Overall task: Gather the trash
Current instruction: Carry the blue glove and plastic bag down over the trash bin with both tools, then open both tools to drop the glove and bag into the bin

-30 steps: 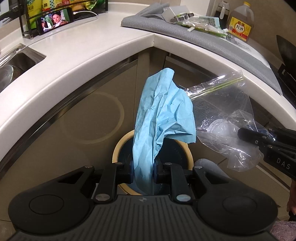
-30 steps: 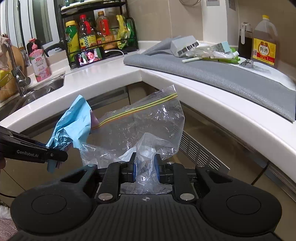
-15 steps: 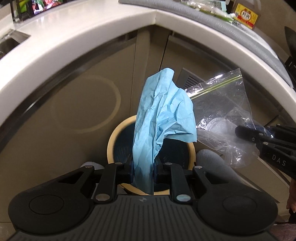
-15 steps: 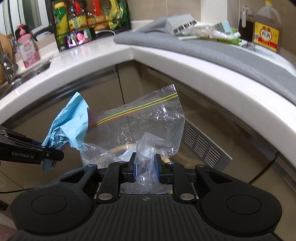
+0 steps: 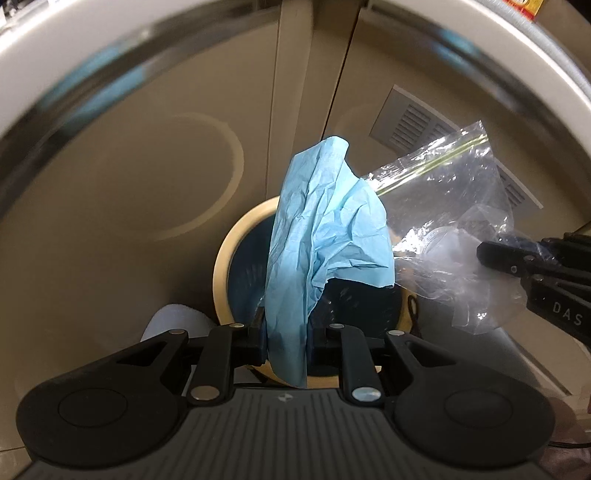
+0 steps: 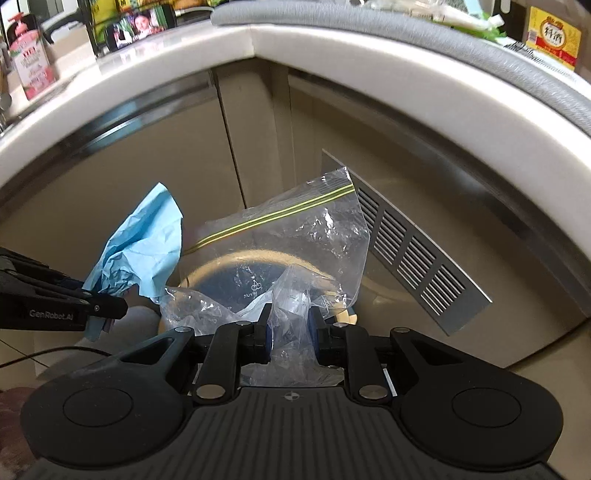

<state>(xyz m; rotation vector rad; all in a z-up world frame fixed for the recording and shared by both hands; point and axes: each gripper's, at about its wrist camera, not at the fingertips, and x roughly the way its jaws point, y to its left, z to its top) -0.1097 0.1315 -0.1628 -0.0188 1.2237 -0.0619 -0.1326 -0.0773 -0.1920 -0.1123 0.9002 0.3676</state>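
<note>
My left gripper (image 5: 286, 338) is shut on a crumpled blue paper sheet (image 5: 325, 236) and holds it above a round trash bin (image 5: 223, 266) with a tan rim and dark inside. My right gripper (image 6: 290, 332) is shut on a clear zip bag (image 6: 295, 236) with a green seal strip, also over the bin (image 6: 207, 271). In the left wrist view the right gripper (image 5: 491, 254) and the bag (image 5: 450, 206) are at the right. In the right wrist view the left gripper (image 6: 107, 308) and the blue sheet (image 6: 144, 251) are at the left.
Beige cabinet doors (image 5: 122, 206) with a metal vent grille (image 6: 410, 251) stand behind the bin. The white counter edge (image 6: 369, 62) curves overhead, with a grey mat (image 6: 406, 22), bottles and a phone (image 6: 142, 26) on it. A cable (image 6: 44, 352) lies on the floor.
Both grippers have moved down below the counter edge with their trash still held. The bin now lies closer beneath them and the counter top has left the left wrist view.
</note>
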